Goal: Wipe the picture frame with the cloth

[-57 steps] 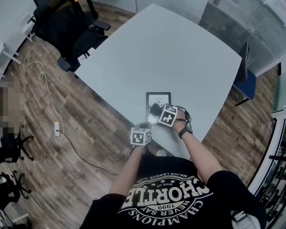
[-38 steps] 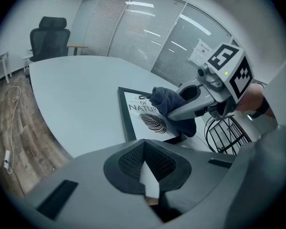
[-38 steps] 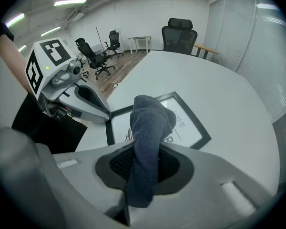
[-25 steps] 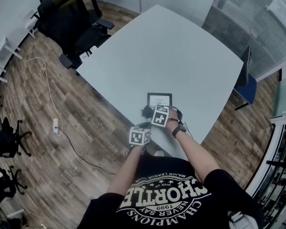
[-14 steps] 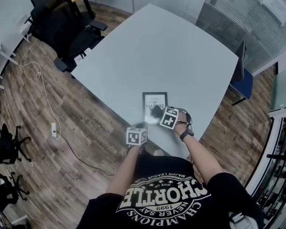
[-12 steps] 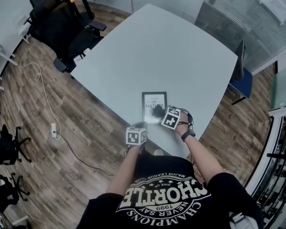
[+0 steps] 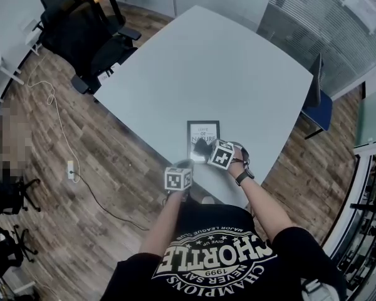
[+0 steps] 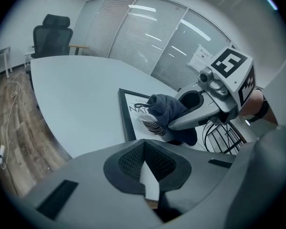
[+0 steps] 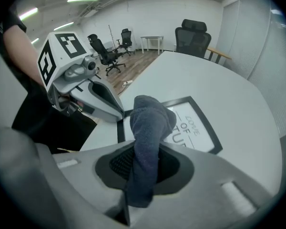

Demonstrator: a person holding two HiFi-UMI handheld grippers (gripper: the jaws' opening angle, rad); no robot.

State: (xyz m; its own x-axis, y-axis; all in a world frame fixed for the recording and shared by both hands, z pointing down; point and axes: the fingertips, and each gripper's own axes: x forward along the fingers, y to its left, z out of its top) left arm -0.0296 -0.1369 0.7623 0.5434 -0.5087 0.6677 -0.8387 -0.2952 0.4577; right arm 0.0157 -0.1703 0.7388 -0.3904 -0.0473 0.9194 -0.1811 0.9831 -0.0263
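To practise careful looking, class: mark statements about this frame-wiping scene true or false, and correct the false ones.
1. The cloth is clamped in the right claw. True.
2. The picture frame stands upright on the table. False: it lies flat.
3. The left claw grips the frame. False: it is shut on nothing, short of the frame.
4. A black office chair stands beyond the table's far left corner. True.
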